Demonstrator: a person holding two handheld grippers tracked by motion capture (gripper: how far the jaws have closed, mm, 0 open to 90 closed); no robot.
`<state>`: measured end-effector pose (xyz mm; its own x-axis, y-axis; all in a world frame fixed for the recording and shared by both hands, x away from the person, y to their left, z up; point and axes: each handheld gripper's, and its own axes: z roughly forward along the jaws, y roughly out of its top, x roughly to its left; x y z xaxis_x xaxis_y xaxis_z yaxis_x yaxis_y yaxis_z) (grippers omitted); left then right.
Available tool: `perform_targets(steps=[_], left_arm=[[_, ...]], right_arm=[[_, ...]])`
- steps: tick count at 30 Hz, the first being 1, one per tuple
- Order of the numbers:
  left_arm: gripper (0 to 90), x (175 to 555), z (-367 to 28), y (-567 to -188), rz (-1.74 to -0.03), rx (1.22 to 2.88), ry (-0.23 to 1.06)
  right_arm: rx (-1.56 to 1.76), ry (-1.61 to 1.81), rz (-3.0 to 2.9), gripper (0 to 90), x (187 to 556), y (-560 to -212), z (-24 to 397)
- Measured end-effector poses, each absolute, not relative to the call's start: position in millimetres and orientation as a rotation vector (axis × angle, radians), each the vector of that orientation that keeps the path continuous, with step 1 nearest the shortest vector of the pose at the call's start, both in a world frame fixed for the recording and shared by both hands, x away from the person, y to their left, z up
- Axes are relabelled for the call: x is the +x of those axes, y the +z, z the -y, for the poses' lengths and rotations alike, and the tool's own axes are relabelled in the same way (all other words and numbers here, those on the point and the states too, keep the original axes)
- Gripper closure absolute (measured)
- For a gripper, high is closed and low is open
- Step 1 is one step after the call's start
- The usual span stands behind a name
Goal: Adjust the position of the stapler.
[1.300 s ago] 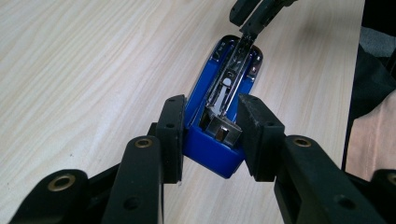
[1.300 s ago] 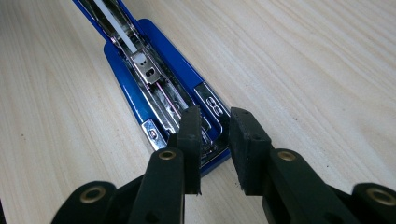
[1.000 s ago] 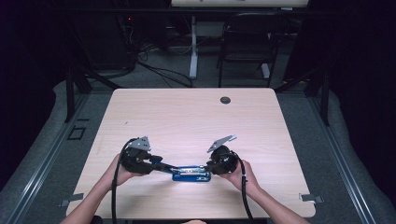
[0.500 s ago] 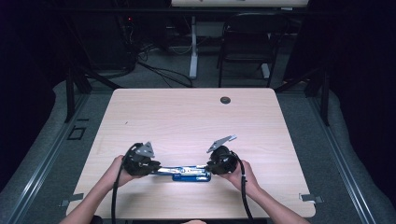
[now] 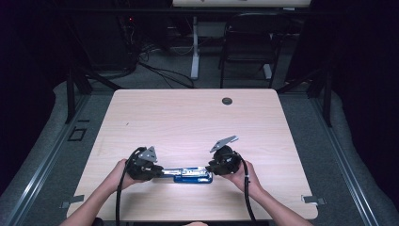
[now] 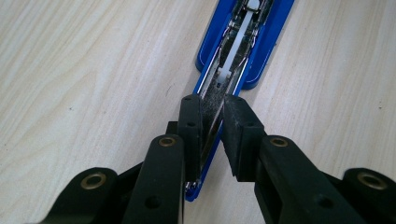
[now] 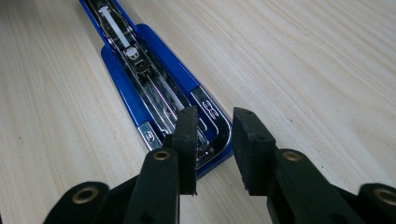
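Stapler, blue, lies folded open and flat near the table's near edge between my two grippers, and I judge it is held so to keep the magazine rail exposed and steady for loading or clearing. My left gripper has just been closing and is now clamped on the thin metal arm at its end, while the right gripper has its jaws narrowly apart at the base's rounded end, the left jaw over the metal anvil plate, gripping nothing that I can see. From the high view I get only the layout; the gripper views show the white pusher and the pinch itself.
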<state>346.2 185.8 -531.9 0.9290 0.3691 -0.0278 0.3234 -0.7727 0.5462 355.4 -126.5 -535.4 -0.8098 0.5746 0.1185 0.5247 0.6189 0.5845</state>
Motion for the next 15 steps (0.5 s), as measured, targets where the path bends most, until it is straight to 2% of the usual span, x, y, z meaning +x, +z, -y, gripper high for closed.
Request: perform_targets(steps=[9,15], left_arm=[[81.7,347,-187,-532,-0.499,2.514,0.123],[81.6,347,-186,-532,-0.504,2.514,0.131]], right_arm=[[0.946,0.932,-2.749,58.3,358,-531,130],[0.991,0.955,-2.720,39.9,361,-523,141]])
